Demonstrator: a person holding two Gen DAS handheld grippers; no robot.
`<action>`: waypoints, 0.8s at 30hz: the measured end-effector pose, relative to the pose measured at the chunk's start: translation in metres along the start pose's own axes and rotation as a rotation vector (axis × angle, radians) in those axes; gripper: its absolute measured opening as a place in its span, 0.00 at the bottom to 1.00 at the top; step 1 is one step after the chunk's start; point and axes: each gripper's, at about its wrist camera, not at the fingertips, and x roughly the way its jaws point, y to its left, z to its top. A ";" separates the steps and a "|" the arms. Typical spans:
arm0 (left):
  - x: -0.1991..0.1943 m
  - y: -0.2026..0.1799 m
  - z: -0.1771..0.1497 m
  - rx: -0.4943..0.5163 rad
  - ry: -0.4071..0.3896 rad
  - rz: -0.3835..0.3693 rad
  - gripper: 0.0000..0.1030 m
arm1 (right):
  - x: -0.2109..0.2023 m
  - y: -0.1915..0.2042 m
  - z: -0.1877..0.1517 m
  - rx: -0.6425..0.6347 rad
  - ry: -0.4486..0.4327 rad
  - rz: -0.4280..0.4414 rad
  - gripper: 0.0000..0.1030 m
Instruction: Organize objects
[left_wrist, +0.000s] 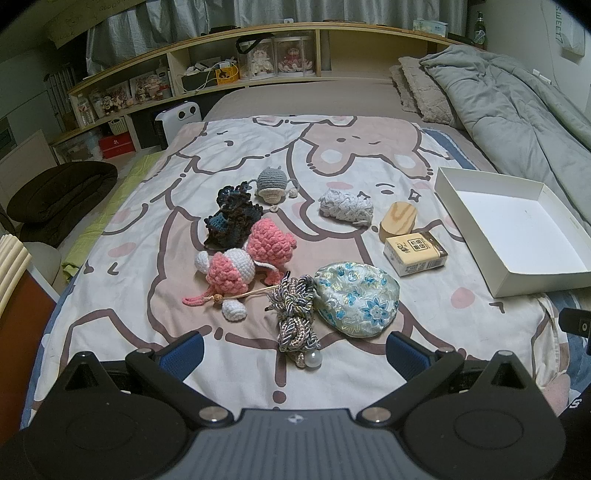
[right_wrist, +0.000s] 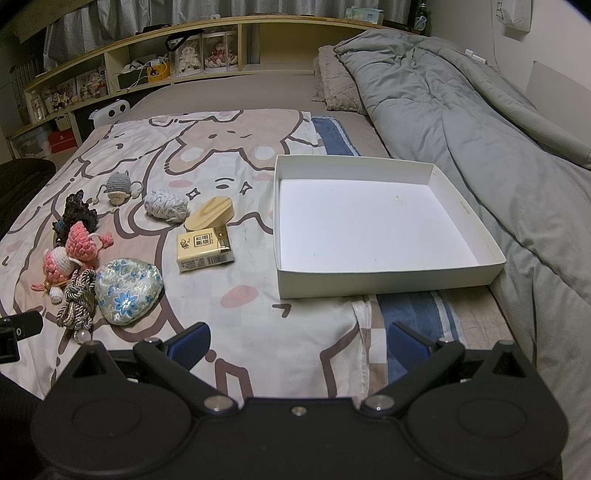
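Your left hand-held gripper (left_wrist: 295, 347) hangs spread wide and empty over the near edge of the bed (left_wrist: 122, 229), just short of the braided cord (left_wrist: 295, 314) and the floral pouch (left_wrist: 356, 304). Your right hand-held gripper (right_wrist: 299, 343) is likewise released, grasping nothing, in front of the white box (right_wrist: 369, 284), which holds nothing. The crochet toys (left_wrist: 240, 258), wooden block (left_wrist: 399, 219) and yellow packet (left_wrist: 415, 253) lie on the cartoon sheet left of that box.

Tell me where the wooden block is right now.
The wooden block lies on the cartoon blanket, left of the white box, with the tissue pack just in front and the white yarn bundle to its left.
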 end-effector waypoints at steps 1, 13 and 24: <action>0.000 0.000 0.000 0.000 0.000 0.000 1.00 | 0.000 0.000 0.000 0.000 0.000 0.000 1.00; -0.001 0.000 0.000 -0.002 -0.001 0.000 1.00 | -0.001 0.000 0.000 0.000 -0.002 -0.003 1.00; -0.001 0.000 0.011 -0.017 -0.018 0.026 1.00 | 0.000 0.004 0.010 0.004 -0.046 0.007 1.00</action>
